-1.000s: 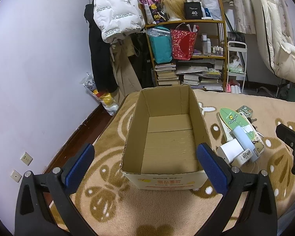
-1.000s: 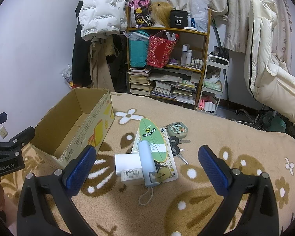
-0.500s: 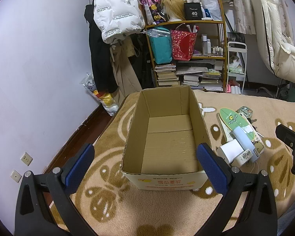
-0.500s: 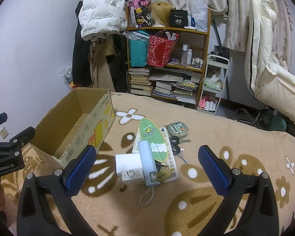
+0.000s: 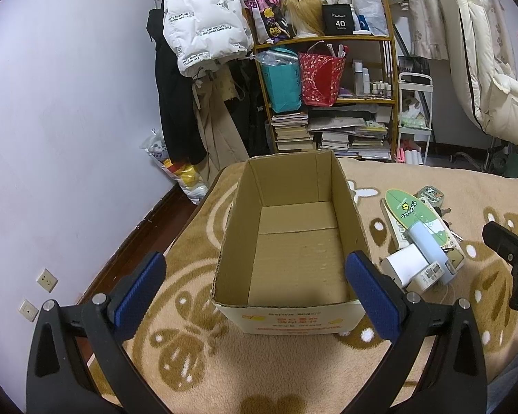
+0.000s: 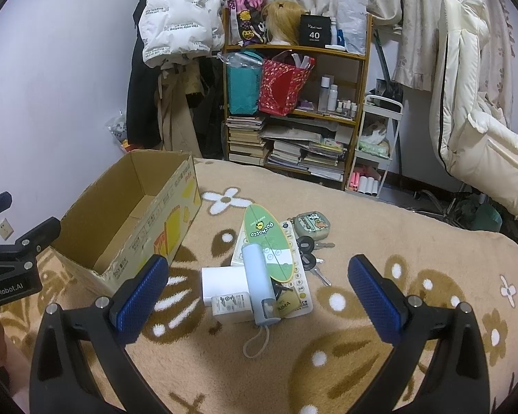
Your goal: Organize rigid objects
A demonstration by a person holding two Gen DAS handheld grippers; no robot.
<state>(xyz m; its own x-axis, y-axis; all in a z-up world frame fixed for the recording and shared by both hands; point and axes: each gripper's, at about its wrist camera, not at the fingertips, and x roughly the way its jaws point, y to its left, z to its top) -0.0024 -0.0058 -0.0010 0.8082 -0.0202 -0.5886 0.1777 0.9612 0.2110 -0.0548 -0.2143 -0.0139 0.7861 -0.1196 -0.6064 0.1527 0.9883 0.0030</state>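
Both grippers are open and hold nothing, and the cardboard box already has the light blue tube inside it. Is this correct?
Not fully. The cardboard box is empty, as the left wrist view shows. The light blue tube lies outside on the blanket, atop the pile. Both the left gripper and right gripper are open, holding nothing.

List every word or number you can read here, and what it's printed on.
"40": black box on the shelf top.
"Pochacco": green oval board.
"AIMA": yellow tag.
"GenRobot.AI": left gripper.
"The only leading fashion art": white puffer jacket.
Cardboard box print: too blurred.
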